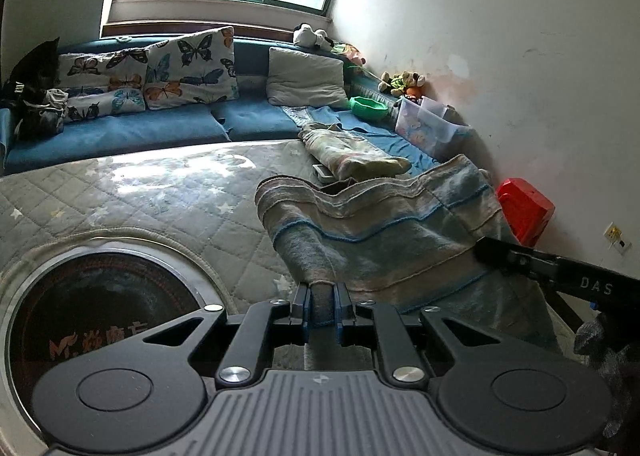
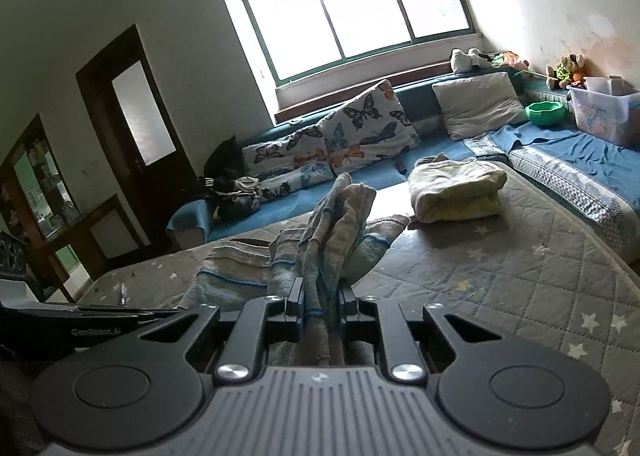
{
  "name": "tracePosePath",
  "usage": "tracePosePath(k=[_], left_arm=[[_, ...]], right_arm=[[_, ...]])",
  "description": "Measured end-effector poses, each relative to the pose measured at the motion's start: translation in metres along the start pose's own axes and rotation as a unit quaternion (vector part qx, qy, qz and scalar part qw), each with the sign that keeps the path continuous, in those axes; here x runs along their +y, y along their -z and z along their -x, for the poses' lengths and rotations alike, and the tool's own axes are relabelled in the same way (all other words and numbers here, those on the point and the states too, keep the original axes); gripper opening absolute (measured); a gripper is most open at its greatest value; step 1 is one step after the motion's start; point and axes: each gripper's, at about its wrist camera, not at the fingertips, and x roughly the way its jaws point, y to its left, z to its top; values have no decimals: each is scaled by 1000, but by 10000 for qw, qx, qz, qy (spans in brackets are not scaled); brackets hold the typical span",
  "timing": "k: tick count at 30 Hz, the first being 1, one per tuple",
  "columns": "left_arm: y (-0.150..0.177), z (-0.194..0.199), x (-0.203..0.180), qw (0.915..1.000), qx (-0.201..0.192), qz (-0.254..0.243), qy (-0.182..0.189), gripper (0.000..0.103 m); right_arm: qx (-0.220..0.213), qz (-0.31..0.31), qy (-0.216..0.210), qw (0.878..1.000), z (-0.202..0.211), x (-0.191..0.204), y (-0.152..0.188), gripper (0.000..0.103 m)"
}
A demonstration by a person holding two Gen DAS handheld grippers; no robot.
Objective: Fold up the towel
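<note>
Both grippers have a bite of the striped towel (image 1: 384, 232): the left gripper (image 1: 322, 296) at the bottom centre of its view is clamped on a bunched edge, the cloth draped up and across to the right of the frame above the quilted mattress (image 1: 132, 192). In the right wrist view the right gripper (image 2: 320, 296) pinches a gathered corner that stands bunched in the centre, a folded yellowish cloth (image 2: 456, 188) lying beyond, right of centre.
</note>
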Motion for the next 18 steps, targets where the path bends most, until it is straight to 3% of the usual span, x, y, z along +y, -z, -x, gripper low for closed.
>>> tracePosePath(k=[18], left_arm=[[10,-41,3,9986,457,5,-282,13]], right_arm=[[397,-127,148,9990,-25,-16,16,14]])
